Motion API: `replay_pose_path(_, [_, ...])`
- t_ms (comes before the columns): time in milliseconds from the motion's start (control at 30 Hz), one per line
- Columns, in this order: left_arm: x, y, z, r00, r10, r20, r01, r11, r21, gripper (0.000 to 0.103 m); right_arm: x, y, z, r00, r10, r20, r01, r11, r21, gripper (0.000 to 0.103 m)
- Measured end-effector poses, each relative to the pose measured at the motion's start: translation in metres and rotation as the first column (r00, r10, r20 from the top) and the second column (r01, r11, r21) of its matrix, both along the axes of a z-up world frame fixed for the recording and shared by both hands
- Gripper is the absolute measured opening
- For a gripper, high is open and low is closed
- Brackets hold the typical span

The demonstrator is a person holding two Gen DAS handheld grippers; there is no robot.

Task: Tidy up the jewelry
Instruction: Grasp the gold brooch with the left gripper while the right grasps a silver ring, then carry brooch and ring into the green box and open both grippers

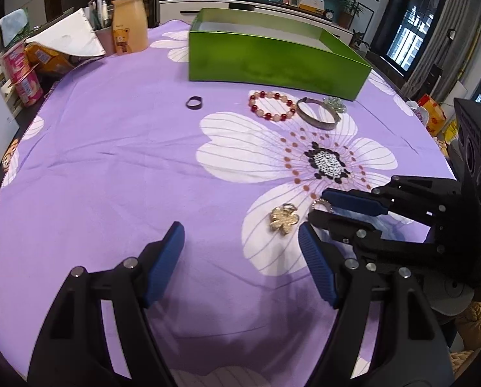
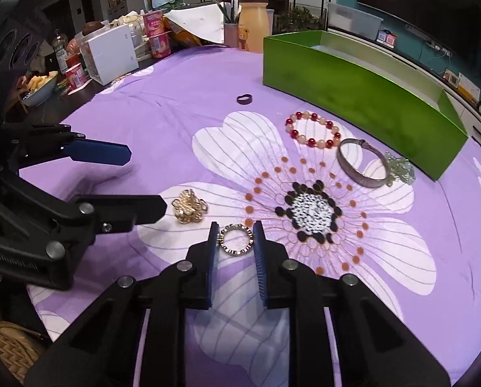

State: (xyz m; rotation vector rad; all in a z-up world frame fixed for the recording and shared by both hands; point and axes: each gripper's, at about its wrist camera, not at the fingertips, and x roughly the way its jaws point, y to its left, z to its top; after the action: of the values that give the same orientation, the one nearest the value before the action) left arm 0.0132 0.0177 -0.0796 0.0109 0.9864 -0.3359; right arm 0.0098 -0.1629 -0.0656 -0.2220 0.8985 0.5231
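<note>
Jewelry lies on the purple flowered cloth (image 1: 111,167). My right gripper (image 2: 235,237) is shut on a small sparkly ring (image 2: 235,239), its pads touching both sides; the ring also shows in the left wrist view (image 1: 320,205). My left gripper (image 1: 240,238) is open and empty, with a gold flower brooch (image 1: 284,218) just beyond its right finger; the brooch also shows in the right wrist view (image 2: 189,210). Farther off lie a red-and-pink bead bracelet (image 2: 313,129), a silver bangle (image 2: 363,167), a green bead cluster (image 2: 400,169) and a dark ring (image 2: 243,99). An open green box (image 2: 353,100) stands behind them.
Clutter lines the far-left table edge: a bear-print bottle (image 1: 127,25), a pen cup (image 1: 105,37), snack tubs (image 1: 21,71), a white box (image 2: 109,53) and a fruit bowl (image 2: 38,88). A woven basket (image 2: 8,348) sits below the near edge.
</note>
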Motion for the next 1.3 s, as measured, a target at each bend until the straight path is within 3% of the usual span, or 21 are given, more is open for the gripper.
replay_pose_path(200, [0.001,-0.022,-0.004,0.998,-0.064,0.005,0.064,0.998,0.001,0.074,-0.004,-0.040,0.010,0.993,-0.115,-0.019,0.117,0.988,0.100,0.021])
replay_pose_path(367, [0.005,-0.033,-0.012,0.997,-0.080,0.005,0.080,0.997,0.010,0.045,-0.013,-0.062,0.017,0.986,-0.168,-0.013,0.168,0.975,0.145,0.021])
replay_pose_path(467, [0.003,-0.036,-0.012,0.996,-0.086,0.032,0.084,0.996,0.035,0.038,-0.015,-0.069,0.020,0.983,-0.183,-0.010,0.182,0.969,0.165,0.021])
replay_pose_path(500, [0.002,-0.036,-0.012,0.995,-0.089,0.037,0.088,0.995,0.038,0.034,-0.016,-0.070,0.021,0.982,-0.187,-0.009,0.186,0.968,0.171,0.021])
replay_pose_path(533, [0.001,-0.038,-0.012,0.995,-0.095,0.045,0.092,0.995,0.047,0.023,-0.016,-0.071,0.022,0.982,-0.191,-0.007,0.189,0.966,0.178,0.021])
replay_pose_path(567, [0.001,-0.039,-0.013,0.994,-0.099,0.052,0.096,0.994,0.055,0.020,-0.016,-0.072,0.022,0.981,-0.193,-0.007,0.191,0.964,0.183,0.021])
replay_pose_path(800, [0.000,-0.034,-0.009,0.996,-0.079,0.045,0.078,0.996,0.033,0.020,-0.019,-0.076,0.025,0.979,-0.203,-0.002,0.199,0.957,0.210,0.021])
replay_pose_path(1300, [0.009,-0.027,0.039,0.990,-0.044,0.131,0.046,0.999,-0.015,0.020,-0.015,-0.093,0.051,0.969,-0.244,0.049,0.226,0.945,0.238,0.021])
